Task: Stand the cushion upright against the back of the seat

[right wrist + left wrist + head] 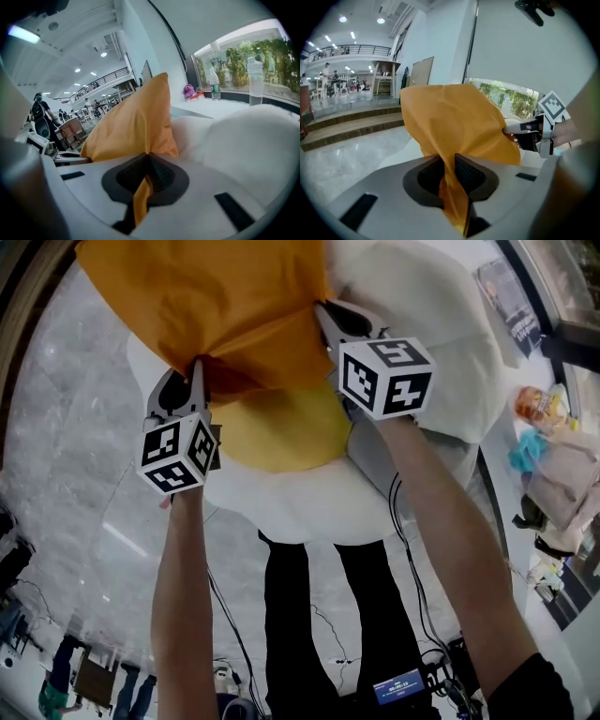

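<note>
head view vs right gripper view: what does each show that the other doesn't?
Head view only: the person's forearms, dark trousers and the grey marble floor. Right gripper view only: clear plastic bottles with greenery behind them. Both: the orange fabric cushion clamped in the right gripper, and the white padded seat under it.

Left tongs (197, 362), right tongs (321, 307): grey bodies, black ribbed pads (471, 173), black-white marker cubes (384, 378); black trousers (328, 615); dark sleeve (530, 690).
</note>
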### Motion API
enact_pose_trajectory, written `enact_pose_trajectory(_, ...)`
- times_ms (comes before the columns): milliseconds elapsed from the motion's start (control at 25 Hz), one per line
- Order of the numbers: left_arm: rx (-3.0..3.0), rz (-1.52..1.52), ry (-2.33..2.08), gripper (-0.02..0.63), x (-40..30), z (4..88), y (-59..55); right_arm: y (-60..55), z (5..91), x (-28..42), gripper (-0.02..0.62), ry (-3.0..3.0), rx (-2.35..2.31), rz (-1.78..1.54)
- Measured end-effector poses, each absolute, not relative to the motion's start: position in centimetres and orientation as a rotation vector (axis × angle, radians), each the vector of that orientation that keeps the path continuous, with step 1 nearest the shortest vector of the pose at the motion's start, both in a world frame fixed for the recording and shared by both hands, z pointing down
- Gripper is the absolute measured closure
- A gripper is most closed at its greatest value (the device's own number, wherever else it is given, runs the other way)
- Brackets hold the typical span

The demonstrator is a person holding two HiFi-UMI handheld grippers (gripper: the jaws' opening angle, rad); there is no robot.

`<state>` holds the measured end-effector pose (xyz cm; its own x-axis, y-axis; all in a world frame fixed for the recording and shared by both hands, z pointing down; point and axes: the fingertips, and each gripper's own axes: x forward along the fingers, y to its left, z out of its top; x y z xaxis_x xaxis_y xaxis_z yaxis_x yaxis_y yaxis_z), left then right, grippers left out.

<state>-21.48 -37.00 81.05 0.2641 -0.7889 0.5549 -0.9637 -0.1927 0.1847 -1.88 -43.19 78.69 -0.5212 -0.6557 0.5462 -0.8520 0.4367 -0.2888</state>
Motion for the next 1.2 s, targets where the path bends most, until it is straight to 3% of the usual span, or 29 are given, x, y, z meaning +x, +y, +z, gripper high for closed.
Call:
enact_pose_trajectory(280, 2.067, 0.488, -1.643, 0.524, -22.9, 80.0, -37.7, -41.2, 81.5, -2.2, 0.571, -2.289, 1.274, 0.829)
enact_pose_trajectory(480, 2.05, 0.431, -1.603, 0.468, -23.1, 80.5, -37.8, -42.0, 82.1, -2.2, 0.564, -2.261, 1.25, 0.825)
enact_pose_trajectory(800, 2.025, 0.417, -1.596, 0.361, -24.3, 80.5, -37.8, -41.9, 81.0, -0.9, 0.394, -2.28, 1.27, 0.888)
enact_pose_trajectory(920, 1.997, 0.396, -1.602, 0.303, -24.8, 80.9, -37.2, -41.5, 80.6, -0.8, 0.377, -2.298, 1.27, 0.894)
enact_pose_trajectory(1200, 1.98, 0.404, -1.648, 0.272, -25.1, 80.6, -35.5, -40.2, 79.4, -1.3, 0.345, -2.321, 1.244, 0.848)
